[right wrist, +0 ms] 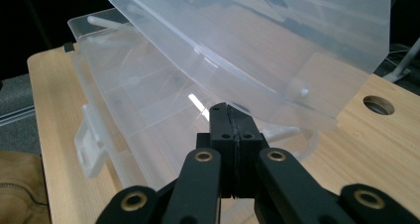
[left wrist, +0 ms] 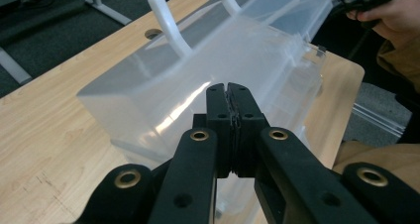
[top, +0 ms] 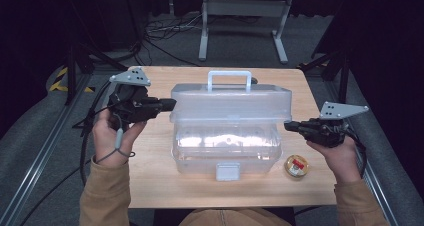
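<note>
While both hand-held grippers [top: 170, 105] [top: 289, 126] pinch shut: box [top: 225, 146] lengthwise left-right, lid [top: 230, 103] half-raised.

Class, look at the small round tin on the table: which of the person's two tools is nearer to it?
Right. The right tool sits at the clear box's right end, just above the round tin. The left tool is at the lid's far left end, across the box.

A lab-like recording space – a small wooden table [top: 150, 186] with a cable hole [right wrist: 379, 105] stands on grey carpet [top: 240, 43], ringed by dark curtains – black stand legs [top: 87, 56] and aluminium rails [top: 35, 166] flank it, loose cables [top: 170, 28] trail across the floor, and a white metal frame [top: 245, 8] sits behind
</note>
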The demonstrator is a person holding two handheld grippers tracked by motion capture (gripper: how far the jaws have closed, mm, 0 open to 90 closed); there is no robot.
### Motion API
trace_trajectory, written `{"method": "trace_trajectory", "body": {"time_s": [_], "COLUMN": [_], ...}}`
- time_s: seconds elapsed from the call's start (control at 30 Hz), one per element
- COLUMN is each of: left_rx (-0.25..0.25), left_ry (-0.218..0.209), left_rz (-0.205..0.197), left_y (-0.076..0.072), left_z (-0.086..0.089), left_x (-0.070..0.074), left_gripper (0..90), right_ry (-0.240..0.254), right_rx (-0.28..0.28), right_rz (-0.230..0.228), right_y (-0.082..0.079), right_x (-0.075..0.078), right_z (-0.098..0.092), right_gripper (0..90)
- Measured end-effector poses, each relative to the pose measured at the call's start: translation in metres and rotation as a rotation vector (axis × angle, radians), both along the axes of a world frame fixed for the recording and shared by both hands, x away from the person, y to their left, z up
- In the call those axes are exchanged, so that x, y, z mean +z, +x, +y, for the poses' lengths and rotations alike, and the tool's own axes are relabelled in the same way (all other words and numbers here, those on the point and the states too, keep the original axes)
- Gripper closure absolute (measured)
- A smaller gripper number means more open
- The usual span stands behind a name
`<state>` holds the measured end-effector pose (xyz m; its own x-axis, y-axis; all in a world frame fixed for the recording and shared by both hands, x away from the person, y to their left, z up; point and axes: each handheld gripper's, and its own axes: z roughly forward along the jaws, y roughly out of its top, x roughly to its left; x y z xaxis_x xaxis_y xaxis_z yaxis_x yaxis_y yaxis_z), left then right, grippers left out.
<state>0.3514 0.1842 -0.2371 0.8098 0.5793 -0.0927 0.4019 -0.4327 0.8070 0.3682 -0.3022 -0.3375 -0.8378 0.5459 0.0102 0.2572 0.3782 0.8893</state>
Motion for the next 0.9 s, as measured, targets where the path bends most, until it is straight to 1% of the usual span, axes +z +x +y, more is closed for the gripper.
{"method": "trace_trajectory", "body": {"time_s": [0.2,0.23,0.27,0.3,0.4,0.57,0.6,0.63,0.67,0.73,0.77,0.8,0.87,0.9], "left_rx": [-0.015,-0.015,-0.014,-0.023,-0.035,-0.048,-0.047,-0.040,-0.046,-0.047,-0.043,-0.043,-0.021,-0.015], "left_ry": [0.011,0.011,0.034,0.036,0.037,0.050,0.068,0.078,0.083,0.079,0.089,0.089,0.059,0.058], "left_rz": [0.038,0.038,0.046,0.051,0.060,0.096,0.097,0.098,0.100,0.104,0.101,0.101,0.108,0.107], "left_y": [-0.006,-0.006,-0.008,-0.008,-0.008,-0.003,-0.002,-0.001,0.000,0.001,0.003,0.003,0.007,0.009], "left_z": [0.002,0.002,0.000,-0.001,-0.003,-0.010,-0.012,-0.014,-0.016,-0.017,-0.019,-0.019,-0.019,-0.019], "left_x": [-0.007,-0.007,-0.010,-0.012,-0.015,-0.028,-0.030,-0.032,-0.034,-0.036,-0.039,-0.039,-0.046,-0.047], "left_gripper": [88.5,88.5,88.5,88.5,88.7,88.8,88.7,88.7,88.7,88.8,88.6,88.7,88.6,88.7], "right_ry": [0.036,0.039,0.042,0.044,0.052,0.088,0.098,0.106,0.113,0.120,0.129,0.129,0.145,0.155], "right_rx": [-0.014,-0.017,-0.019,-0.021,-0.027,-0.045,-0.051,-0.057,-0.063,-0.066,-0.074,-0.074,-0.081,-0.084], "right_rz": [0.001,0.002,0.004,0.001,-0.001,-0.003,-0.003,-0.006,-0.008,-0.009,-0.018,-0.018,-0.022,-0.019], "right_y": [0.010,0.012,0.013,0.014,0.016,0.020,0.021,0.022,0.022,0.023,0.023,0.023,0.025,0.025], "right_x": [0.005,0.006,0.006,0.007,0.008,0.010,0.010,0.010,0.010,0.010,0.010,0.010,0.010,0.010], "right_z": [0.002,0.002,0.003,0.004,0.004,0.004,0.004,0.004,0.004,0.004,0.004,0.004,0.004,0.004], "right_gripper": [90.0,90.0,90.0,90.0,90.0,90.0,90.0,90.0,90.0,90.0,90.0,90.0,90.0,90.0]}}
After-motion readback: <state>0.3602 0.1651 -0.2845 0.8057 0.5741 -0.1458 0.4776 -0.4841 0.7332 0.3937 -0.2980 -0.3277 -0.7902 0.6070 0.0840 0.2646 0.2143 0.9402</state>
